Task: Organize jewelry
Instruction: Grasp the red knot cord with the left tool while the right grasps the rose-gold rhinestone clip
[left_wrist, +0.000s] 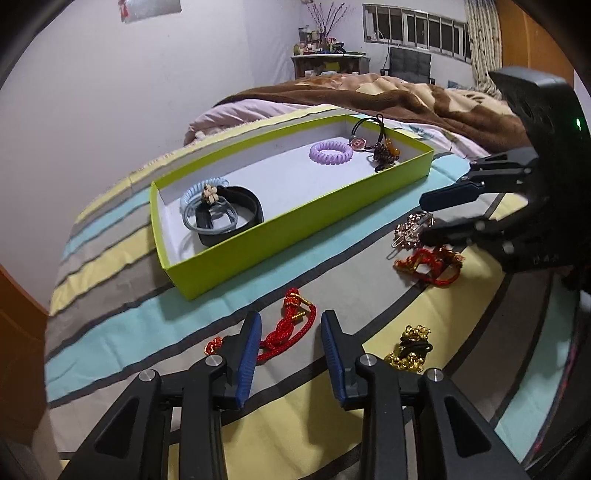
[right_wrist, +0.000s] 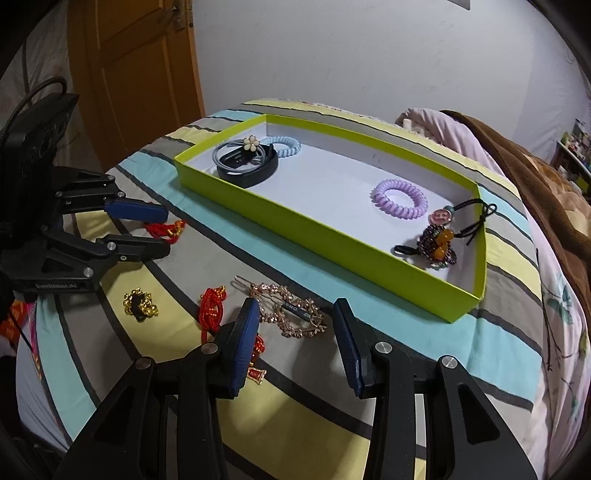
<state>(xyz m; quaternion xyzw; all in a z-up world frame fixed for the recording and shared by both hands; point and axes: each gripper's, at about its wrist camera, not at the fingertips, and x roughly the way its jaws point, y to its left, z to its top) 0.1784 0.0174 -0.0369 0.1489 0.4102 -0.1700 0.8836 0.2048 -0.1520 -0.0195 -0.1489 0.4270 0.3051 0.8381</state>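
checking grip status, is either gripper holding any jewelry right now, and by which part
Nothing is held. The left gripper and right gripper both stand open above pieces lying on the bedspread.

A box lay on the bed, holding hair ties at one end and a coil tie toward the other. Before it, near the bed's edge, lay a cord, a hair clip and a bracelet.
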